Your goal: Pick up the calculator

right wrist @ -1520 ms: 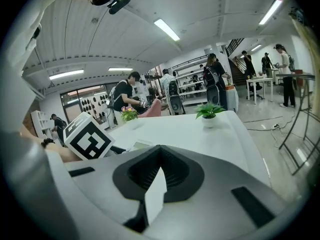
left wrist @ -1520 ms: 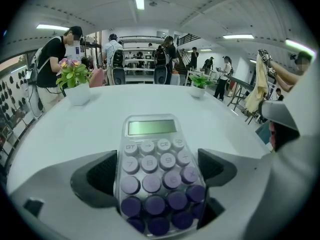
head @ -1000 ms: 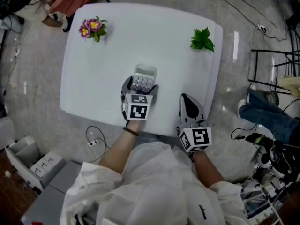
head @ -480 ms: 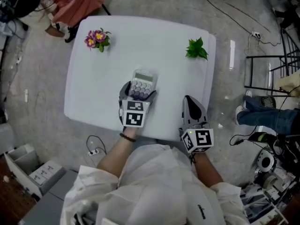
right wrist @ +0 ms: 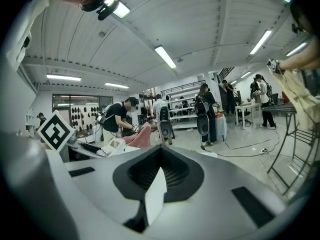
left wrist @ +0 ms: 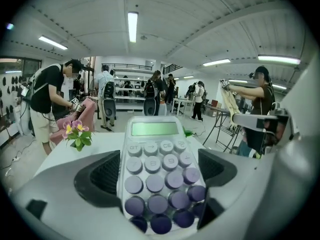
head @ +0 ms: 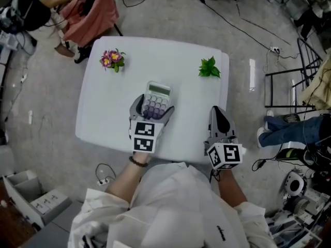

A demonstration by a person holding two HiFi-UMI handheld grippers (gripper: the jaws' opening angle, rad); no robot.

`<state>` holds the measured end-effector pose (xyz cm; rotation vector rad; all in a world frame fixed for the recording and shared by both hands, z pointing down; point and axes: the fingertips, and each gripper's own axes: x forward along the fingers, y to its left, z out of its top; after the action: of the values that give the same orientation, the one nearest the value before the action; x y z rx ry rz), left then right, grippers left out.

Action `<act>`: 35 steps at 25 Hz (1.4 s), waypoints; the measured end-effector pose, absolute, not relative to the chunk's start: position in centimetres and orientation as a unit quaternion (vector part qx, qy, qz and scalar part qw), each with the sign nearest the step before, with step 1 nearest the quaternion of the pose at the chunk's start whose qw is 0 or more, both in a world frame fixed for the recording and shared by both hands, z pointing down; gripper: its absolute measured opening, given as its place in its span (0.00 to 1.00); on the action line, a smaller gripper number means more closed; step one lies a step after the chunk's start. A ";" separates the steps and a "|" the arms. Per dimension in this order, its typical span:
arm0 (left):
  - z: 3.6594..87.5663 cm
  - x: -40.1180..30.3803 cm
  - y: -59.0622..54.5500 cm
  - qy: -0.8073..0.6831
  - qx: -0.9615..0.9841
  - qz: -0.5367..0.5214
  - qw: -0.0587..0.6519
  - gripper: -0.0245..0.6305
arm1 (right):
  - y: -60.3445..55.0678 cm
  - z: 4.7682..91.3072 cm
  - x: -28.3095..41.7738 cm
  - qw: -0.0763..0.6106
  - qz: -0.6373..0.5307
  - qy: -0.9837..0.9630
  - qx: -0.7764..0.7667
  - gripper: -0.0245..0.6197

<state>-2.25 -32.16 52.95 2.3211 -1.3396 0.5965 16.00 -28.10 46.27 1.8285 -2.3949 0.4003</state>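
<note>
Grab is looking basically done: the left gripper [head: 151, 110] is clamping the calculator [head: 156, 98] mid-frame over the white table [head: 103, 118]. The right gripper [head: 217, 119] is idling lower right, pinched together and empty. Lifting clear is probably what's remaining.

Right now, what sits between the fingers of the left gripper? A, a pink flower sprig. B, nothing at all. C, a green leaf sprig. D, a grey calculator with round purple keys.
D: the left gripper view shows the grey calculator with round purple keys held between the fingers of the left gripper. The pink flower sprig and green leaf sprig lie apart at the far side of the white table.
</note>
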 end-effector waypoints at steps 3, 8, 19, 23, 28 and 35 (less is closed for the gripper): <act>49.8 -2.4 -32.3 -0.485 0.836 0.189 0.175 0.77 | -28.2 44.5 16.8 0.041 0.118 -0.785 0.607 0.06; 44.9 -2.7 -31.7 -0.488 0.848 0.153 0.140 0.77 | -27.8 41.4 17.2 0.025 0.096 -0.786 0.610 0.06; 37.6 -3.8 -31.0 -0.500 0.857 0.094 0.080 0.77 | -28.0 34.8 17.2 -0.012 0.041 -0.794 0.606 0.06; 35.0 -4.7 -30.8 -0.512 0.854 0.073 0.062 0.77 | -27.9 33.7 17.4 -0.021 0.029 -0.795 0.605 0.06; 32.6 -5.6 -30.4 -0.520 0.852 0.048 0.044 0.77 | -27.5 32.3 17.8 -0.023 0.017 -0.793 0.609 0.06; 31.8 -5.7 -30.4 -0.524 0.850 0.035 0.032 0.77 | -27.3 31.4 18.7 -0.024 0.007 -0.789 0.614 0.06</act>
<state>-5.75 -30.38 31.75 2.6178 -1.6136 0.1063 18.69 -27.32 31.42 1.9582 -2.5174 0.0214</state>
